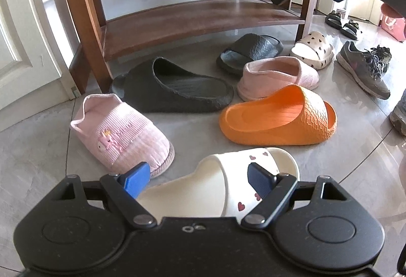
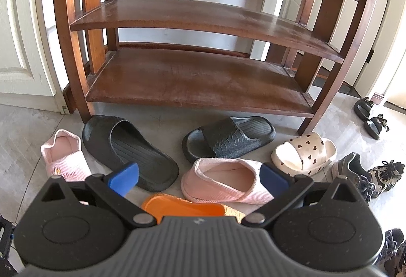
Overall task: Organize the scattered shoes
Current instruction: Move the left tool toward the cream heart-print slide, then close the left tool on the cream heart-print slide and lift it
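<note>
Shoes lie scattered on the floor before a wooden shoe rack (image 2: pixel 198 84). My left gripper (image 1: pixel 198 179) is open, low over a cream slide with red hearts (image 1: pixel 215 183) that lies between its fingers. Near it lie a pink knit slipper (image 1: pixel 119 132), an orange slide (image 1: pixel 279 119), two dark slides (image 1: pixel 177 89) (image 1: pixel 251 48), a second pink slipper (image 1: pixel 276 74) and a cream heart slide (image 1: pixel 314 48). My right gripper (image 2: pixel 199 179) is open and empty, above the orange slide (image 2: pixel 182 208) and the pink slipper (image 2: pixel 225 180). It also shows at the left view's top right.
Grey sneakers (image 1: pixel 362 66) lie at the right, with more sneakers (image 2: pixel 365 175) near the right view's edge. A pair of black sandals (image 2: pixel 370 114) sits beyond the rack's right leg. A white door (image 2: pixel 22 48) stands left of the rack. The rack's shelves (image 2: pixel 203 18) are bare.
</note>
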The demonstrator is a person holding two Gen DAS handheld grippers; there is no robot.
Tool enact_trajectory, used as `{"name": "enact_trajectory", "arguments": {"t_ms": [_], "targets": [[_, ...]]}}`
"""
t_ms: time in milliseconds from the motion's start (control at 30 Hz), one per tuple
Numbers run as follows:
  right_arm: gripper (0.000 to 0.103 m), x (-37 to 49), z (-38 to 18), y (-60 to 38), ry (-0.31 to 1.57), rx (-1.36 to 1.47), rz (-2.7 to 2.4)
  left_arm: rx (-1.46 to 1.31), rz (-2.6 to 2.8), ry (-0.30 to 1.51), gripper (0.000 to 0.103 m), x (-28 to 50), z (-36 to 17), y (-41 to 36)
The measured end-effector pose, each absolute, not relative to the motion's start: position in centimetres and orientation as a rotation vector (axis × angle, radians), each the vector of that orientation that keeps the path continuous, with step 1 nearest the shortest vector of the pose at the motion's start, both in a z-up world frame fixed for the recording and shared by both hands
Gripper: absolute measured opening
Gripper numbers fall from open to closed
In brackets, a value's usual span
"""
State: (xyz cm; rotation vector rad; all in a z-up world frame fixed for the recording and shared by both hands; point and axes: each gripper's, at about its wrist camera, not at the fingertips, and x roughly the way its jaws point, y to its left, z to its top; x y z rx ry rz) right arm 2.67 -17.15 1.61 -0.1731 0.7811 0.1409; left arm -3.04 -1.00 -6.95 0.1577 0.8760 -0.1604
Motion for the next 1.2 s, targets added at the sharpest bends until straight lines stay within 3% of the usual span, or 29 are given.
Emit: {"name": "enact_trajectory", "arguments": {"t_ms": [600, 1000, 1033, 1067, 1133, 1200], "targets": [[0.103, 2.9, 0.7, -19.5, 0.796, -0.099, 0.132, 0.032, -0.186, 0.958, 0.083, -3.0, -10.6, -0.8], [0.103, 2.0, -1.3, -18.6, 0.830, -0.244, 0.231, -0.190, -0.365, 0.964, 0.079, -1.5, -14.4, 0.1], [0.103, 1.9, -1.5, -18.7, 0.835, -0.253, 0.237, -0.203, -0.387, 0.956, 0.068, -1.6, -14.5, 0.3], [0.103, 1.8, -1.6, -18.7, 0.840, -0.262, 0.242, -0.216, -0.408, 0.948, 0.042, -1.7, -14.6, 0.5], [0.103, 1.8, -1.9, -18.9, 0.844, -0.267, 0.245, -0.243, -0.450, 0.932, 0.027, -2.0, -14.9, 0.8], [0.103, 1.9, -1.9, -19.0, 0.848, -0.264, 0.246, -0.269, -0.492, 0.915, 0.022, -2.2, -15.1, 1.1]]}}
